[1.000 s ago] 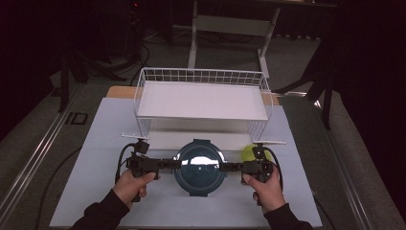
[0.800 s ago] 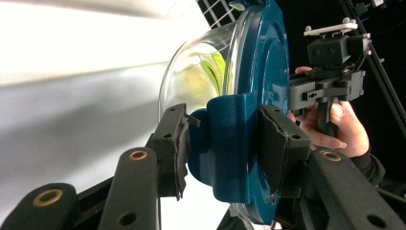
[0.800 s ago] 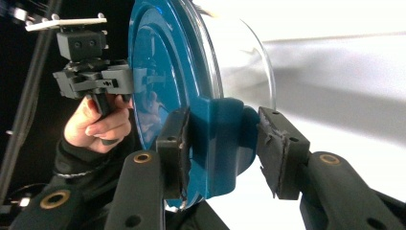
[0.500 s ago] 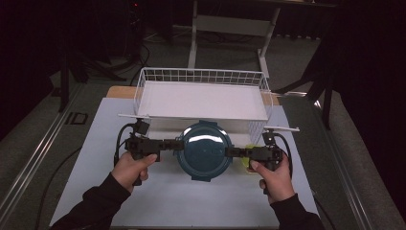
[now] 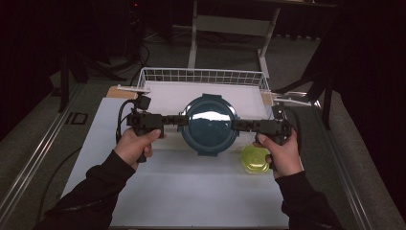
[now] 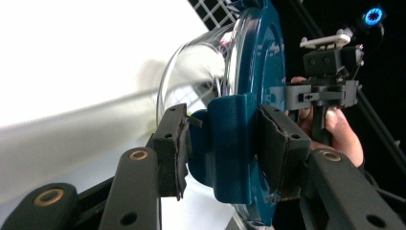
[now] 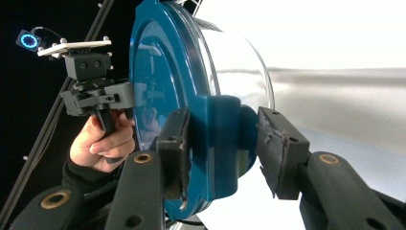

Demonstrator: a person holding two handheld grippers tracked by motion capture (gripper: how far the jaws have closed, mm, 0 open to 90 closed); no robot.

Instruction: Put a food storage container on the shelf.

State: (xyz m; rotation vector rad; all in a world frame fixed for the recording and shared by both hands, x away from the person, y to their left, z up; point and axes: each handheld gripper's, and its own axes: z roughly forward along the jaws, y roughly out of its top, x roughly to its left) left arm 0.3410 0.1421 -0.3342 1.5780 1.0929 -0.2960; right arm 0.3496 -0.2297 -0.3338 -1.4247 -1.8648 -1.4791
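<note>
Item, nearest: white bench [image 5: 191, 191], its front stretch bare between the person's two sleeves; a yellow-green lidded tub [image 5: 254, 159] sits on it just beside the right hand [image 5: 281, 154].

Item: left claw [image 5: 174, 120], clenched on the left side tab of the container; in the left gripper view its pads [image 6: 174, 143] press that blue tab from both sides.

Item: right claw [image 5: 241, 125], clenched likewise on the opposite tab; pads [image 7: 174, 148] shown against it in the right gripper view.

Item: round container [image 5: 209, 124], dark blue lid, clear bowl beneath; held level between the two claws, lifted off the bench, its far edge overlapping the near rim of the basket.

Item, farther: white wire basket [image 5: 201, 76] on the bench's far part, white liner inside; open space left and right of the container within it.

Item, beyond: dark floor, a table frame [image 5: 230, 28].
</note>
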